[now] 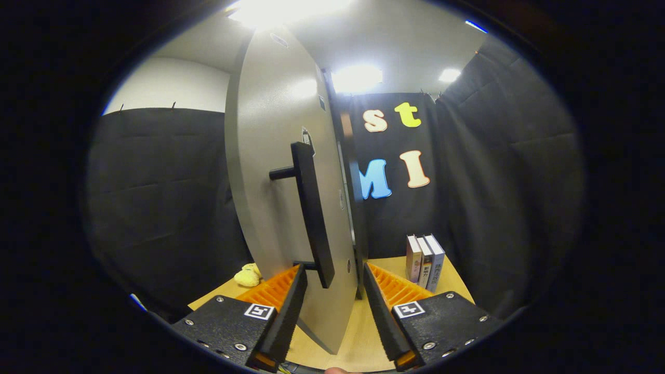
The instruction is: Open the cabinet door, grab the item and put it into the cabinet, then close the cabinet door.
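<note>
The grey cabinet door (270, 171) stands swung out toward me, seen almost edge-on. Its black bar handle (311, 213) runs down the door's face on two short posts. My gripper (333, 270) is open, and its fingers straddle the door's lower part: the handle's lower end sits just inside the left finger (291, 306), while the right finger (382, 306) is on the door's other side. Neither finger presses on anything. A small yellow soft toy (248, 275) lies on the wooden table (358, 343), beyond the left finger. The cabinet body (357, 208) shows as a dark strip behind the door.
Three books (425, 259) stand upright on the table, beyond the right finger and near the black cloth wall. Black cloth encloses the table on the left, back and right. Bright ceiling lights shine overhead.
</note>
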The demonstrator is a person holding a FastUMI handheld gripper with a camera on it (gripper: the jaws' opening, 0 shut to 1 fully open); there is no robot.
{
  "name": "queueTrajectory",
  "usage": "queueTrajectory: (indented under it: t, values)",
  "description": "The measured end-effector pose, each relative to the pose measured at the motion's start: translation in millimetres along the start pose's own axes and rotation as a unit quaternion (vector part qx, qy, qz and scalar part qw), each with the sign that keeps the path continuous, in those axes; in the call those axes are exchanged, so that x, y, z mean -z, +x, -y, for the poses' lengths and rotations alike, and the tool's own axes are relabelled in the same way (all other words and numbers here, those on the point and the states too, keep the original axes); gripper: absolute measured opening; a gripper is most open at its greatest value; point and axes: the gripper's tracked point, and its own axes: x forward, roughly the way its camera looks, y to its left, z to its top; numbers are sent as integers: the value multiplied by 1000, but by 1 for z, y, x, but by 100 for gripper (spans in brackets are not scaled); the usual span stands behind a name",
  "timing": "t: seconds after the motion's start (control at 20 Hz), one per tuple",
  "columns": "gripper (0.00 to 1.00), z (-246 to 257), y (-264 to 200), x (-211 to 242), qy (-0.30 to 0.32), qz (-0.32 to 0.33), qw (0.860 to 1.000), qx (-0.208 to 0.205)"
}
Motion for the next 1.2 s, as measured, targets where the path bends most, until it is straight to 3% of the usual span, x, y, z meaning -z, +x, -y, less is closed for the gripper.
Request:
queueTrajectory:
  t: [0.15, 0.35, 0.6, 0.9, 1.2]
  values:
    - [83, 9, -1, -3, -22, 17, 999, 28]
    - [87, 32, -2, 7, -20, 35, 996, 80]
    - [94, 50, -12, 62, 8, 19, 993, 116]
    - [95, 33, -40, 209, 9, -69, 985, 161]
    - [96, -65, -28, 354, 73, -142, 978, 137]
